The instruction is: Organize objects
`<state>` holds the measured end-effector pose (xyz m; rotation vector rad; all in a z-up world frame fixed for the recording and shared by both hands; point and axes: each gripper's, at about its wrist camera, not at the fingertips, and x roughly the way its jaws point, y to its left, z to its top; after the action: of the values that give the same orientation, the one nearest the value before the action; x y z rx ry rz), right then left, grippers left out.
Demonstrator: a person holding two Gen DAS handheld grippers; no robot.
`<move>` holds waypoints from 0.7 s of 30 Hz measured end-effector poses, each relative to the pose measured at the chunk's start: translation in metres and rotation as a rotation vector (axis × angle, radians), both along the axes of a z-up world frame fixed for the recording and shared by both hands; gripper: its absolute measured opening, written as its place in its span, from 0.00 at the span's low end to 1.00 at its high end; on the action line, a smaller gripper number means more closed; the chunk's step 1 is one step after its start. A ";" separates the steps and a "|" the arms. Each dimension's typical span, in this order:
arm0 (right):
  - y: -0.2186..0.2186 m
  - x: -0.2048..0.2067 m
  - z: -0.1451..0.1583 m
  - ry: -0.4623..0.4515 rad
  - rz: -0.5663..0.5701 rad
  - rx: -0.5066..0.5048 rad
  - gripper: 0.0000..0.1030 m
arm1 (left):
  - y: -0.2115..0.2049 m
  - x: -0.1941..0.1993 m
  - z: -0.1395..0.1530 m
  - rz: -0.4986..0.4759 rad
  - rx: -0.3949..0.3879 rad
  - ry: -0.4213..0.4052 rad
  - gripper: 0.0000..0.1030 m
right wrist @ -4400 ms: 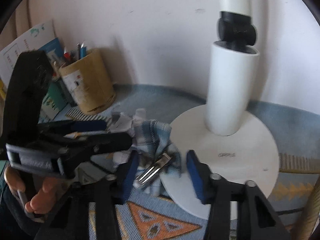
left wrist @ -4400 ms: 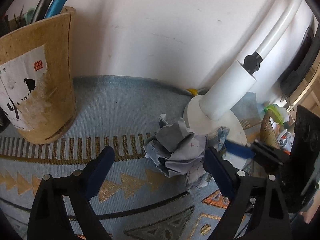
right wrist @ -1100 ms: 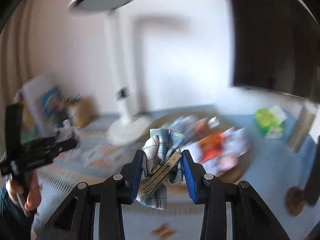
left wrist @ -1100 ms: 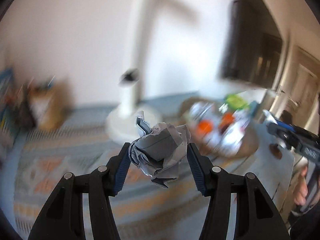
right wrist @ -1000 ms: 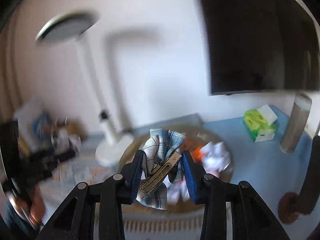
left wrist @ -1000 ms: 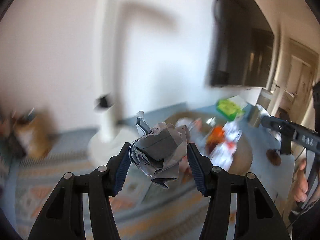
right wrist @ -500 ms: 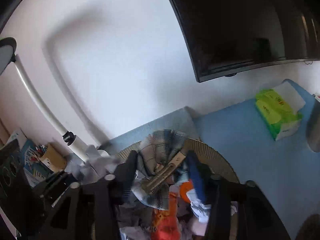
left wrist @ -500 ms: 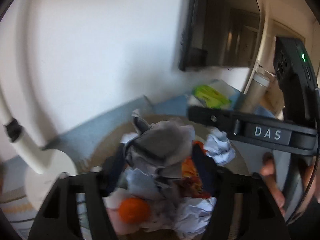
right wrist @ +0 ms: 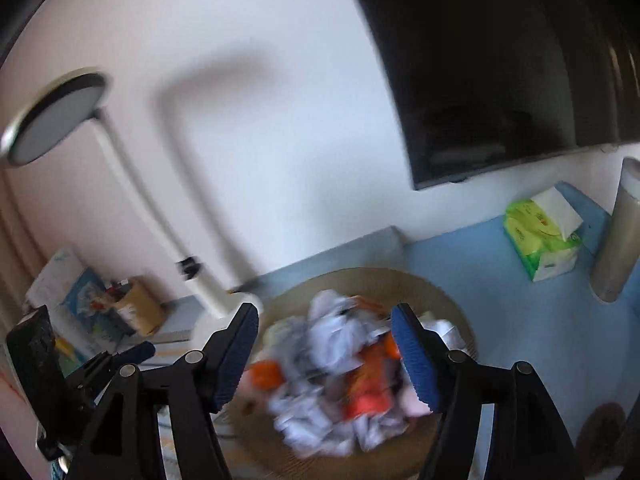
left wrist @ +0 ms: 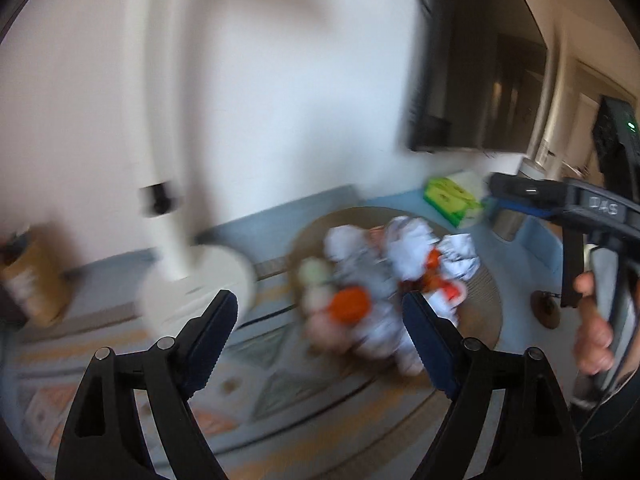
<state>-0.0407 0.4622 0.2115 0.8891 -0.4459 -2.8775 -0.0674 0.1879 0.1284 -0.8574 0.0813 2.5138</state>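
Both the left gripper [left wrist: 320, 320] and right gripper [right wrist: 322, 340] have just been opened wide, nothing held, over the junk-filled tray [right wrist: 448, 300].

This looks like a room in a home, perhaps a living room or a study corner. A dark flat screen [right wrist: 500, 60] hangs on the white wall above a table with a patterned woven cloth [left wrist: 280, 412], and a white desk lamp [right wrist: 52, 120] stands beside a cup of pens [right wrist: 138, 308] and some books [right wrist: 72, 292]. A green pack of tissues [right wrist: 540, 232], a round woven tray [right wrist: 440, 292] full of crumpled papers and a door frame [left wrist: 568, 92] also fit a home.
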 end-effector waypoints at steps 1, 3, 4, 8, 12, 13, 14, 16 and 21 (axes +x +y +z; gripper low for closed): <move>-0.013 0.009 0.004 0.009 0.017 0.010 0.67 | -0.022 0.010 0.001 0.036 0.003 0.005 0.81; -0.037 0.023 0.008 0.017 0.050 0.024 0.69 | -0.060 0.022 0.001 0.105 0.013 0.006 0.81; -0.054 0.029 0.008 0.016 0.072 0.030 0.69 | -0.083 0.030 0.001 0.143 0.021 0.002 0.81; -0.122 0.042 -0.010 -0.029 0.164 0.053 0.73 | -0.154 0.059 -0.008 0.342 0.008 -0.005 0.81; -0.192 0.041 -0.072 -0.143 0.181 0.126 0.80 | -0.195 0.074 -0.046 0.455 -0.066 -0.054 0.81; -0.203 0.041 -0.086 -0.165 0.179 0.149 0.80 | -0.200 0.075 -0.059 0.465 -0.089 -0.074 0.81; -0.214 0.041 -0.101 -0.187 0.180 0.170 0.80 | -0.205 0.076 -0.070 0.475 -0.105 -0.093 0.81; -0.232 0.041 -0.133 -0.235 0.182 0.209 0.80 | -0.211 0.079 -0.090 0.490 -0.106 -0.133 0.81; -0.245 0.040 -0.172 -0.300 0.142 0.295 0.80 | -0.210 0.070 -0.111 0.516 -0.117 -0.170 0.81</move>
<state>-0.0009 0.2167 0.0392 1.3481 0.0268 -2.7280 0.0026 -0.0217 0.0176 -1.2713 -0.0584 2.9132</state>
